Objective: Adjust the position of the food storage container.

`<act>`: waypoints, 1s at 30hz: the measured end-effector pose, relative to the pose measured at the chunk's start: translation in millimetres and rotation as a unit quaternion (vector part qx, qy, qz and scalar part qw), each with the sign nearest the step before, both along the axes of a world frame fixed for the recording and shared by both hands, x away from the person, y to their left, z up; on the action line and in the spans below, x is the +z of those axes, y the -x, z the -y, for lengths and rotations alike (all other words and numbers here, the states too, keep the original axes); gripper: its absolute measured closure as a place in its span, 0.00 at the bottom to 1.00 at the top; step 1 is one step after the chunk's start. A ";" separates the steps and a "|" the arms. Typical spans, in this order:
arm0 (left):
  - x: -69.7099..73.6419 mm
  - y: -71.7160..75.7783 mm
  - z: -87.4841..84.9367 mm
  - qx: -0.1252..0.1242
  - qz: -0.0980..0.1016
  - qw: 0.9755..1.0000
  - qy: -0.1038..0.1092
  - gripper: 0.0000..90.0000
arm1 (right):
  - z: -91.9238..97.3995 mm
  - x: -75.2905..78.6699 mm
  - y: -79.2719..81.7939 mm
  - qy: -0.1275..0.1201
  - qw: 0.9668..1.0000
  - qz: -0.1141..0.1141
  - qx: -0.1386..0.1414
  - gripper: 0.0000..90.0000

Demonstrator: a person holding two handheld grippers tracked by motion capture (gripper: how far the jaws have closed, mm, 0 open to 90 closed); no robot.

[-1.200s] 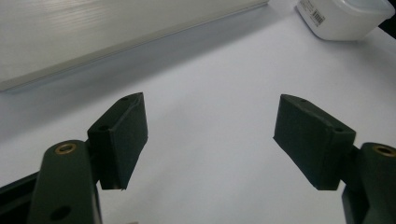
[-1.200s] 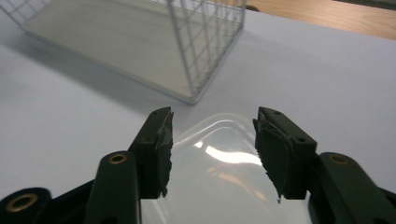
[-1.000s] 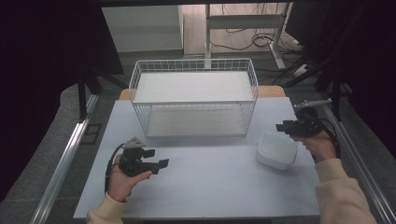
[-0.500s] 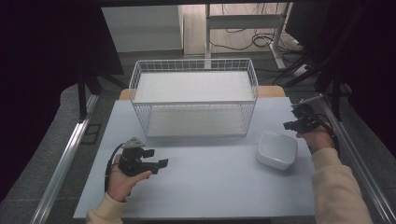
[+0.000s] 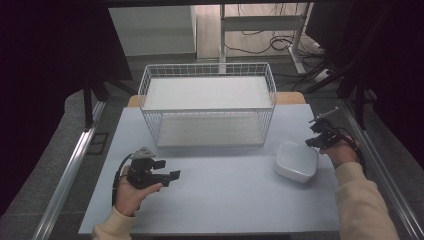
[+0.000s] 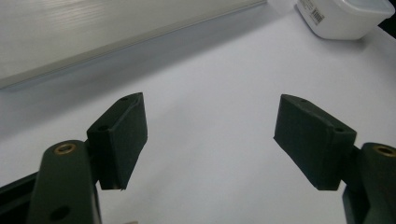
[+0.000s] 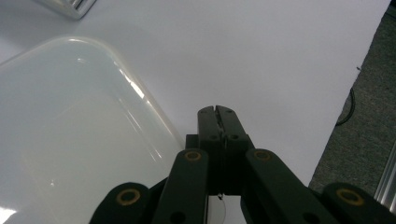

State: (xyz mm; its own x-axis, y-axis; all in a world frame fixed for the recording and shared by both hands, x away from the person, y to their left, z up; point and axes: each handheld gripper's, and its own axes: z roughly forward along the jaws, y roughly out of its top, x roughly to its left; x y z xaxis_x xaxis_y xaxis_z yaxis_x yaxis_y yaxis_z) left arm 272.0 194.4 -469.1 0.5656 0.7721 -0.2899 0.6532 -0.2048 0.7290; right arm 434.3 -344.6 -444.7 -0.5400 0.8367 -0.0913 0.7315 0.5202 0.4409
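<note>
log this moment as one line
left claw open, empty | right claw shut, empty, beside tub | basket behind

We see worktop (image 5: 225, 175) evenly lit from overhead, surroundings dark. Soft glare on white container (image 7: 79, 135) left of right hand-held gripper (image 7: 218, 112). Near jaws slightly blurred.

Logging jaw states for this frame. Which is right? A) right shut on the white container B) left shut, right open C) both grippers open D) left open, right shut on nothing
D: in the left gripper view the left gripper has its jaws wide apart over bare table, while in the right gripper view the right gripper has its jaws pressed together, empty, beside the white plastic container.
</note>
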 end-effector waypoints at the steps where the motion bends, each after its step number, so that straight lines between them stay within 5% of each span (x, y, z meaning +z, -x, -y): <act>1: 0.0 0.0 0.0 0.000 0.000 1.000 0.000 0.28 | -0.4 0.3 1.0 0.000 1.000 -0.001 0.002 0.99; 30: 0.4 0.9 3.4 -0.003 0.000 1.000 -0.003 0.28 | -19.2 2.3 67.2 -0.023 0.999 -0.030 0.033 0.99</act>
